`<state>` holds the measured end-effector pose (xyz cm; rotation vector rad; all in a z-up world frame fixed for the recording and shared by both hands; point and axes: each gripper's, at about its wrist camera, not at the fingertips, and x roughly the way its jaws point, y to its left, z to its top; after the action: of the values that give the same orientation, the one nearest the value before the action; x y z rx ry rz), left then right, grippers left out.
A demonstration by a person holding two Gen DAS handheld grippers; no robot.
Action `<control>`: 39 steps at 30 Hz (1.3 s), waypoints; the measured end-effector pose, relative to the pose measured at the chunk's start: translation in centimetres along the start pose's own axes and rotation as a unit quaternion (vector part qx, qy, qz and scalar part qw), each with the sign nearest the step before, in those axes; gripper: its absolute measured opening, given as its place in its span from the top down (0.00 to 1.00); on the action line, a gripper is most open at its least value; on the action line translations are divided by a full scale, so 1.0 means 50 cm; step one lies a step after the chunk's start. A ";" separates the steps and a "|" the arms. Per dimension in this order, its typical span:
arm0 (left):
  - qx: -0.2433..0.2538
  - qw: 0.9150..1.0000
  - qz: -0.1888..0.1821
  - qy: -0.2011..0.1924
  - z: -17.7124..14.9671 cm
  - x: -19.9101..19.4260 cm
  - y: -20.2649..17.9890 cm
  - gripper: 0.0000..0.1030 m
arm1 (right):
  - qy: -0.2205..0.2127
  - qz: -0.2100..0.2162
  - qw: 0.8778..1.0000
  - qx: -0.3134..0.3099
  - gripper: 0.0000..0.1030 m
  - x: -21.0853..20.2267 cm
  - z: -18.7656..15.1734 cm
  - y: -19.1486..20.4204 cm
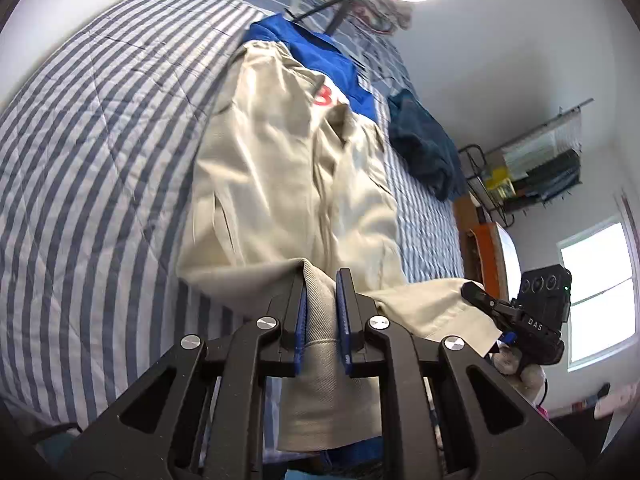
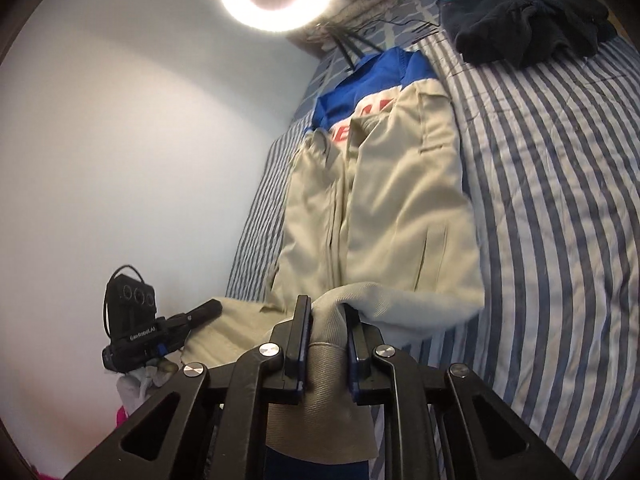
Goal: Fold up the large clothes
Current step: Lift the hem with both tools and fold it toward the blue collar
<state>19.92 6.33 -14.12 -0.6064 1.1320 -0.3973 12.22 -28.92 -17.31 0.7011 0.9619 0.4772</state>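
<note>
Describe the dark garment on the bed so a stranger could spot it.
Start at the striped bed. Beyond the beige and blue jacket, near the far end, lies a crumpled dark navy garment. It alone is bunched up, dark all over, and untouched.

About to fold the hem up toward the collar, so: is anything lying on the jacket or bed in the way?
Nothing visible. Both the left gripper and right gripper pinch the beige jacket's hem; the dark garment lies beside it on the striped bedcover.

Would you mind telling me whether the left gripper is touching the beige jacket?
Touching. The left wrist view shows the left gripper with both blue pads pressed on the beige jacket's hem.
</note>
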 end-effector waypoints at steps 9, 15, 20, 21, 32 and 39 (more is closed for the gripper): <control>-0.040 0.999 0.011 0.005 0.072 0.068 0.052 0.89 | 0.005 -0.031 0.999 0.045 0.87 0.083 0.083 -0.053; -0.028 0.999 0.031 0.017 0.096 0.118 0.061 0.89 | 0.020 -0.032 0.997 0.073 0.87 0.120 0.102 -0.099; -0.029 0.998 0.038 0.037 0.118 0.147 0.067 0.86 | 0.031 0.007 0.993 0.115 0.75 0.141 0.116 -0.139; -0.043 0.998 0.032 0.041 0.123 0.151 0.076 0.84 | 0.030 0.018 0.991 0.130 0.72 0.143 0.119 -0.149; -0.074 0.997 -0.033 -0.019 0.157 0.070 0.119 0.50 | -0.016 0.056 0.990 0.128 0.36 0.061 0.145 -0.186; 0.000 1.000 0.003 0.031 0.100 0.108 0.122 0.51 | 0.001 0.024 0.999 0.036 0.38 0.023 0.098 -0.187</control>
<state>26.56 9.14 -20.39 -0.5938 1.1929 -0.4127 17.61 -36.16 -22.86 0.7901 0.9693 0.4885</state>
